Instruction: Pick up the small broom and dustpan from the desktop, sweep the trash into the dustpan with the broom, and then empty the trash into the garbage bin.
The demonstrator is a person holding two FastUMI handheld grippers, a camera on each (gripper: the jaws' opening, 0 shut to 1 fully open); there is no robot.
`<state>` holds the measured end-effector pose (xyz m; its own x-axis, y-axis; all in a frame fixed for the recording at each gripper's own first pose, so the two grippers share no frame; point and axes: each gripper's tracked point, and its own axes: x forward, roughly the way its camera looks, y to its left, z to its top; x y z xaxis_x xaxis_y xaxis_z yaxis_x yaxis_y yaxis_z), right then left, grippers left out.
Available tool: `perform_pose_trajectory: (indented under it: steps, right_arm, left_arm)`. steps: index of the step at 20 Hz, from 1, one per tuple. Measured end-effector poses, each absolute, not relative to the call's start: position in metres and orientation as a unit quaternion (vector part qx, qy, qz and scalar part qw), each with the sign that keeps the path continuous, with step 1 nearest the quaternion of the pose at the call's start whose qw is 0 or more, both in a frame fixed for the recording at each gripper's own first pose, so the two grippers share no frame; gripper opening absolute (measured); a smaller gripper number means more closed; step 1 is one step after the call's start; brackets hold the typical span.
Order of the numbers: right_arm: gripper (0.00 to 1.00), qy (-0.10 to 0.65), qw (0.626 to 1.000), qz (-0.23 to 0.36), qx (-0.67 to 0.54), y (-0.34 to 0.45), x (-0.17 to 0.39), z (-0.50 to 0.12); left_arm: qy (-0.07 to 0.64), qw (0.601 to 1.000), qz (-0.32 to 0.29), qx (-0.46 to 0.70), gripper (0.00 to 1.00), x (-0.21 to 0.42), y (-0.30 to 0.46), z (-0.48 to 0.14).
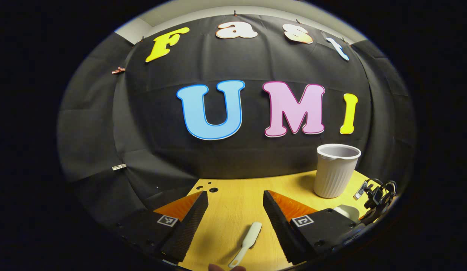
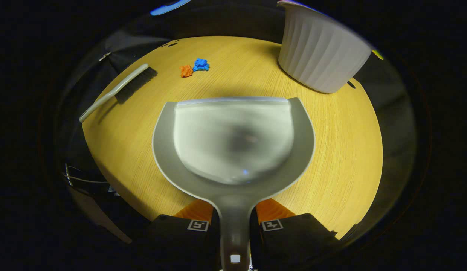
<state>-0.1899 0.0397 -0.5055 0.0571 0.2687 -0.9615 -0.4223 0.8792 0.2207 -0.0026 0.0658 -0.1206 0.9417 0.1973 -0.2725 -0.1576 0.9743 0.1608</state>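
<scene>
1. Two grippers are over a round yellow wooden tabletop (image 2: 342, 150) in the booth.
2. Right gripper (image 2: 235, 222): in the right gripper view its fingers are closed on the handle of a grey plastic dustpan (image 2: 233, 143), one finger pressing on each side. The pan stretches forward from the fingers, its open mouth facing away, over the middle of the table.
3. Left gripper (image 1: 235, 210): in the left gripper view its fingers stand wide apart and hold nothing.
4. Small broom (image 1: 247, 242): a pale plastic handle with dark bristles, lying flat on the wood between and below the left gripper's spread fingers, touching neither. In the right gripper view the same small broom (image 2: 118, 90) lies at the table's left edge, well apart from the dustpan.
5. Trash: a crumpled orange scrap (image 2: 186, 70) and a crumpled blue scrap (image 2: 200, 64) lie touching side by side on the table beyond the dustpan's mouth, near the broom's bristles.
6. Garbage bin: a white ribbed plastic bin (image 2: 320, 52) stands upright at the far right of the table; its open top shows in the left gripper view (image 1: 336, 171).
</scene>
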Motion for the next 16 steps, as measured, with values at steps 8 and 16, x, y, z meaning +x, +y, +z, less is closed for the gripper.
perform_pose_trajectory:
  steps: [8, 16]
  right_arm:
    - [0.36, 0.625, 0.729, 0.276, -0.056, 0.048, -0.179, -0.454]
    - [0.39, 0.610, 0.735, 0.285, -0.081, 0.045, -0.175, -0.444]
  left_arm:
    - [0.282, 0.958, -0.001, 0.047, 0.97, -0.004, 0.055, -0.220]
    - [0.442, 0.890, -0.037, 0.104, 0.97, -0.018, 0.079, -0.330]
